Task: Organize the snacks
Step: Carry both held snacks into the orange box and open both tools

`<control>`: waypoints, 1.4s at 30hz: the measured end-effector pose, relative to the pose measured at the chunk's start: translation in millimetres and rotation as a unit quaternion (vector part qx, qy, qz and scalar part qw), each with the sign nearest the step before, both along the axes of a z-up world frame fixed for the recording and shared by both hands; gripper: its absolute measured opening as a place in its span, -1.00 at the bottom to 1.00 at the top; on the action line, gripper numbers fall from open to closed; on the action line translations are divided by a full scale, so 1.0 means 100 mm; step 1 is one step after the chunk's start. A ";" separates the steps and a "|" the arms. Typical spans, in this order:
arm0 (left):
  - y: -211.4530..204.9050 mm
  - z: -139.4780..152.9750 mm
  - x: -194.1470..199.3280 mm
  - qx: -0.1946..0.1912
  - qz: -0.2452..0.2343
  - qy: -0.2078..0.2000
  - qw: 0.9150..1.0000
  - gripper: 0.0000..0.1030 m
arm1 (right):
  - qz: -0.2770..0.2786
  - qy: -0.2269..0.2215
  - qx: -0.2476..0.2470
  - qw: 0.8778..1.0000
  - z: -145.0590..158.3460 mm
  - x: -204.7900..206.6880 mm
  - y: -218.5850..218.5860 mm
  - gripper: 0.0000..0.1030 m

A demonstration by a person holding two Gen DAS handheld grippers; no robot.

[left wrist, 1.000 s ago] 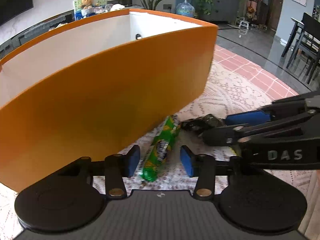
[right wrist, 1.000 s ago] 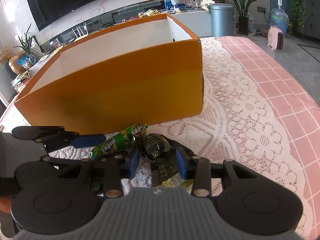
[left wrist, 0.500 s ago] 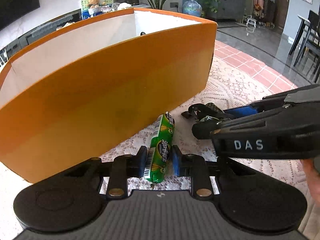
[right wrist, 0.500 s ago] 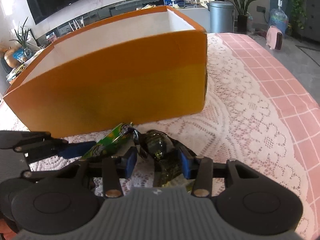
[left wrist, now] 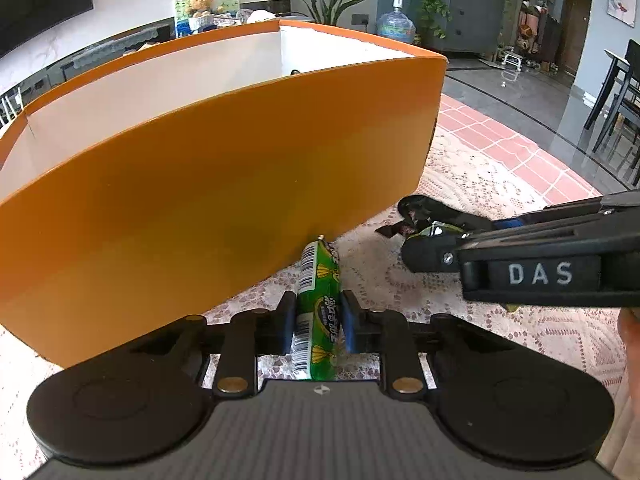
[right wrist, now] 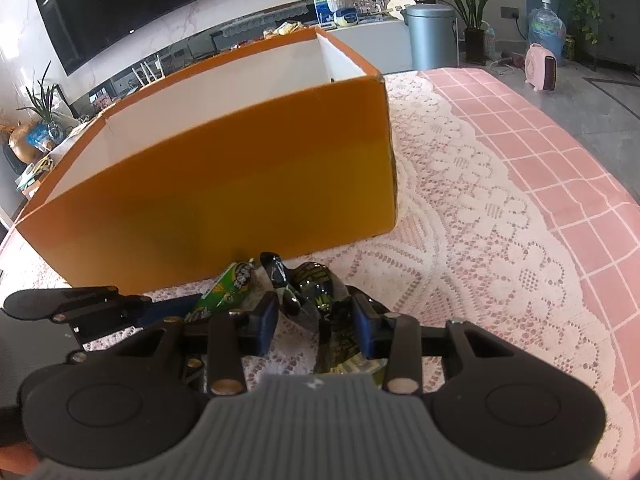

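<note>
My left gripper [left wrist: 318,322] is shut on a green snack stick [left wrist: 320,280], which lies on the lace cloth with its far end against the orange box [left wrist: 200,200]. In the right wrist view the same stick [right wrist: 228,292] pokes out from the left gripper's fingers [right wrist: 120,304]. My right gripper [right wrist: 314,320] straddles a dark, shiny snack packet [right wrist: 316,284] in front of the box [right wrist: 240,188]. Its jaws are closing, with the packet between them and a gap still showing on the left side. The box is open-topped with white inside walls; its floor is hidden.
A white lace cloth [right wrist: 460,240] covers a pink checked tablecloth [right wrist: 560,140], whose edge curves away on the right. Beyond the table are a grey bin [right wrist: 432,36], potted plants, a TV and dark chairs [left wrist: 616,92]. A hand [left wrist: 632,344] shows at the right edge.
My left gripper's jaws have shut onto the green snack stick, which now points straight ahead. My right gripper has stayed around the dark packet, its jaws narrowing slightly.
</note>
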State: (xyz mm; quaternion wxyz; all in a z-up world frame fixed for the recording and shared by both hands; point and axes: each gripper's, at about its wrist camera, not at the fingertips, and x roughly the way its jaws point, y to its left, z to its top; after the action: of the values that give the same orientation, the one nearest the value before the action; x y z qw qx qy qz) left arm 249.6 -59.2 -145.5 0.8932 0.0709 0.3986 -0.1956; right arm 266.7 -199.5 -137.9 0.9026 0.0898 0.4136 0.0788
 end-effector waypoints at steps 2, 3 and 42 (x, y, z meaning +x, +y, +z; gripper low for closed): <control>0.03 0.02 -0.01 -0.011 0.008 0.007 1.000 -0.51 | -0.004 -0.005 0.003 1.000 0.02 -0.02 -0.02 -0.27; 0.04 0.04 -0.02 -0.016 0.012 0.008 1.000 -0.51 | -0.005 -0.007 0.005 1.000 0.03 -0.02 -0.03 -0.27; 0.51 1.34 -0.03 -0.108 0.058 -0.073 0.990 -0.51 | 0.093 -0.166 -0.015 0.982 1.39 -0.25 0.20 -0.31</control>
State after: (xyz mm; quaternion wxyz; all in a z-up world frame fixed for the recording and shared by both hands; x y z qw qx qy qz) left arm 246.4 -8.4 -11.2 0.9323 -0.0356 0.3119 -0.1796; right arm 241.3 -179.7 0.8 0.9487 0.0234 0.2654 0.1702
